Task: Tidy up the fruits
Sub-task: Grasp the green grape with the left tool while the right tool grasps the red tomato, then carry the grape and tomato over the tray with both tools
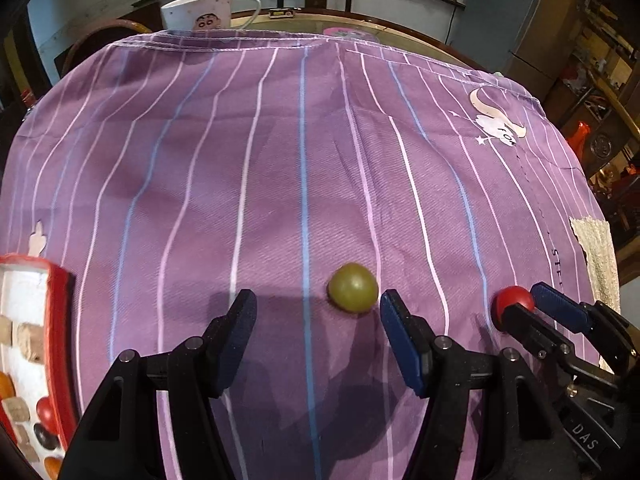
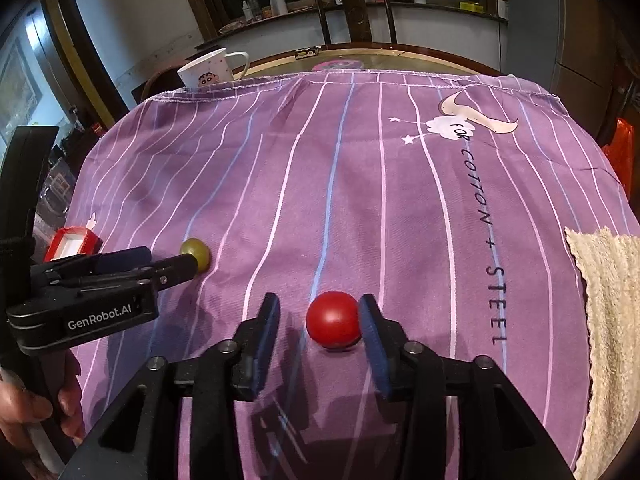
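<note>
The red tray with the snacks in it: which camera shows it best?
The left wrist view: the red tray sits close at the left edge, its contents visible. In the right wrist view the tray is small and far, partly hidden behind the left gripper.

The red-rimmed tray (image 1: 60,320) is cut by the left wrist picture's left edge, so only part of its contents shows. Beyond the purple cloth (image 1: 280,160), the mug (image 1: 200,10) has its base hidden behind the hem. The beige towel (image 2: 608,340) at the cloth's right runs off frame.
</note>
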`<state>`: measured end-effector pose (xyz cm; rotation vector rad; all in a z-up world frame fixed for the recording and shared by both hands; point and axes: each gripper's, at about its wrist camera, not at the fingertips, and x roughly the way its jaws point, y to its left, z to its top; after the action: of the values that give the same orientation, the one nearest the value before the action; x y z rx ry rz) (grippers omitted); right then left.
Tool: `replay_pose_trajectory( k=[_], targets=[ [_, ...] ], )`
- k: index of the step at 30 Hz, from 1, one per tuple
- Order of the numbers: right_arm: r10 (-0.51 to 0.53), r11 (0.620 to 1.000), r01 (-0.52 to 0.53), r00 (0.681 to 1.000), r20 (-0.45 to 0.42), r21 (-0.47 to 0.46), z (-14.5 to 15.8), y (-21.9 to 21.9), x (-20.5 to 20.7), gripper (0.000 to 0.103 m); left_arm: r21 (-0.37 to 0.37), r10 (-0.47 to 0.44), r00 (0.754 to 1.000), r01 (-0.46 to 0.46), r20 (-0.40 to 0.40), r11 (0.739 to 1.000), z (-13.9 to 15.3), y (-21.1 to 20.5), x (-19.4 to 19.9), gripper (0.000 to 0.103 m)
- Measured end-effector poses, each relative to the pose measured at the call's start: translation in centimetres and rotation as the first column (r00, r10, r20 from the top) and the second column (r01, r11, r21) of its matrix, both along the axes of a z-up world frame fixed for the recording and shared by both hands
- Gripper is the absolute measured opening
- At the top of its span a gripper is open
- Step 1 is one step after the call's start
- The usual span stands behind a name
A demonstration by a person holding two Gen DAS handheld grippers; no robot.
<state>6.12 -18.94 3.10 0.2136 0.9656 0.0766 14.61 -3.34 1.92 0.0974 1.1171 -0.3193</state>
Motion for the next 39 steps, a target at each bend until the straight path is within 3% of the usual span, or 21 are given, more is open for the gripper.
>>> replay_pose_trajectory(
  k=[9,12,14,17,20,31,39],
  targets=[
    [-0.020,1.000,0.020,0.999,-0.024,-0.002,-1.1,-0.9,0.7,0.050,-0.004,-0.041,0.999,0.041,-0.001,0.999,-0.9,-1.1,0.3,0.060],
    [-0.008,1.000,0.009,0.999,-0.035,0.009,-1.5,-0.6,0.9,0.048,0.008,-0.029,1.000,0.029,0.009,1.000,-0.8,-1.1,0.5,0.042],
    [0.000,1.000,0.001,0.999,-0.034,0.017,-1.6,-0.4,0.9,0.047,-0.021,-0.029,1.000,0.029,-0.002,0.999,-0.7,-1.0,0.6,0.024],
    [0.014,1.000,-0.013,0.999,-0.036,0.026,-1.7,0.1,0.9,0.037,-0.007,-0.023,1.000,0.023,0.004,1.000,-0.6,-1.1,0.3,0.024],
    [0.019,0.999,-0.018,0.999,-0.030,0.031,-1.5,0.2,0.7,0.034,-0.021,-0.011,1.000,0.011,-0.002,1.000,-0.6,-0.8,-0.3,0.024],
    [0.029,0.997,-0.027,0.999,-0.029,0.071,-0.3,1.4,-1.8,0.034,-0.117,0.051,0.999,-0.051,-0.007,0.992,1.5,2.3,-3.7,0.024],
    [0.054,0.996,-0.052,0.998,-0.034,0.075,0.6,4.0,-4.4,0.034,-0.083,0.066,0.998,-0.065,0.015,0.994,3.0,5.1,-7.2,0.024]
  ],
)
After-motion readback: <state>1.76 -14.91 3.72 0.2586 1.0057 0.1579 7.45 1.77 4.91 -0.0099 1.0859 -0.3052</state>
